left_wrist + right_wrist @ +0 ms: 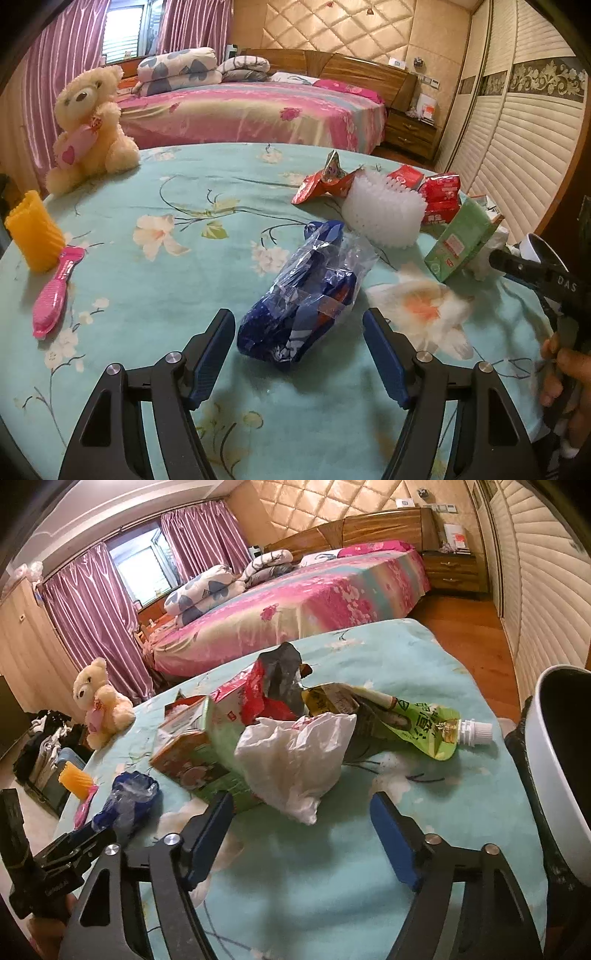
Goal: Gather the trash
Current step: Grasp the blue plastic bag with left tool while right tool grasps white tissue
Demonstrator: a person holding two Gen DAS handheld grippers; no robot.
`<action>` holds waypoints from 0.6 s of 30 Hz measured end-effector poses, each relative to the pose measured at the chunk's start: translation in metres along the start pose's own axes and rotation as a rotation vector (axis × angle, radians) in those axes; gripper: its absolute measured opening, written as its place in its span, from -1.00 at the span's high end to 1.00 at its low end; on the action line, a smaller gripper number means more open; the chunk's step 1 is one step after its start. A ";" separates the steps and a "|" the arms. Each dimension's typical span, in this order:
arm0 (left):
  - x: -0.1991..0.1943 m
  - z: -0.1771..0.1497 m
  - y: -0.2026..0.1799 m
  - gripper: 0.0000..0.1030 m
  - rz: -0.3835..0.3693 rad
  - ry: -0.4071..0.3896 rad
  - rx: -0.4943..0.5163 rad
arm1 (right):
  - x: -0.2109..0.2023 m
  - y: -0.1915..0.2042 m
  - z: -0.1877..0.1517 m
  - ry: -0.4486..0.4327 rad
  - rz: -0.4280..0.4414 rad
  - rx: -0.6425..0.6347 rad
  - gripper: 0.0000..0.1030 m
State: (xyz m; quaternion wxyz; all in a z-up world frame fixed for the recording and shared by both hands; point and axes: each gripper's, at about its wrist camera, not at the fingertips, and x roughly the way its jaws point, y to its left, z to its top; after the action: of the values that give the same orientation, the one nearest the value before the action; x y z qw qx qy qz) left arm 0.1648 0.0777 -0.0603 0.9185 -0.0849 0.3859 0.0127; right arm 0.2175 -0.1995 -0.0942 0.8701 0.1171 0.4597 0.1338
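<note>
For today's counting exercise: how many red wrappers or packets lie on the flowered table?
3, possibly more hidden. A torn red foil wrapper lies left of the white ribbed foam sleeve; a small red packet behind it; a red crinkled bag to its right.

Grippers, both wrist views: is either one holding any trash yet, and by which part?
Nothing is held. The left gripper stands open around the blue plastic bag without pressing it; the right gripper is open before the white plastic bag.

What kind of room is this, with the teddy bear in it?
It looks like a bedroom at home. There is a big bed with a pink flowery cover, folded quilts piled on it, pink curtains at the window, and a wooden nightstand beside the bed.
</note>
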 end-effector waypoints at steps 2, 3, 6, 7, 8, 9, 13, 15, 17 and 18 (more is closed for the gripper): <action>0.005 0.002 0.000 -0.32 -0.006 0.009 0.002 | 0.004 -0.002 0.002 0.008 0.009 0.006 -0.37; 0.006 0.002 0.000 -0.20 -0.011 0.009 0.004 | 0.006 -0.003 0.002 0.012 0.015 0.009 -0.33; 0.013 0.003 -0.002 0.12 -0.031 0.031 0.019 | 0.011 -0.003 0.004 0.019 0.040 0.014 -0.18; 0.015 0.003 -0.004 0.14 -0.036 0.036 0.024 | 0.012 -0.002 0.004 0.019 0.050 0.014 -0.13; 0.015 0.003 -0.005 0.22 -0.037 0.031 0.031 | 0.012 -0.002 0.003 0.019 0.062 0.012 0.01; 0.013 0.003 -0.006 0.27 -0.038 0.027 0.036 | 0.012 -0.001 0.003 0.019 0.065 0.008 0.11; 0.009 -0.001 -0.010 0.36 -0.052 0.017 0.038 | 0.008 0.002 0.002 0.014 0.075 -0.002 0.39; 0.006 -0.003 -0.013 0.40 -0.065 0.017 0.037 | 0.002 0.000 0.000 0.008 0.079 0.003 0.42; 0.002 -0.006 -0.017 0.42 -0.076 0.014 0.038 | -0.003 -0.002 -0.003 0.003 0.084 0.008 0.44; 0.000 -0.007 -0.021 0.43 -0.083 0.013 0.039 | -0.006 -0.003 -0.004 0.002 0.086 0.010 0.46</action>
State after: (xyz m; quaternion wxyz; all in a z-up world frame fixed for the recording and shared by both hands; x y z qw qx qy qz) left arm 0.1613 0.0559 -0.0624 0.9173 -0.0831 0.3881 -0.0333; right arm 0.2118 -0.2036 -0.0927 0.8625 0.1409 0.4558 0.1687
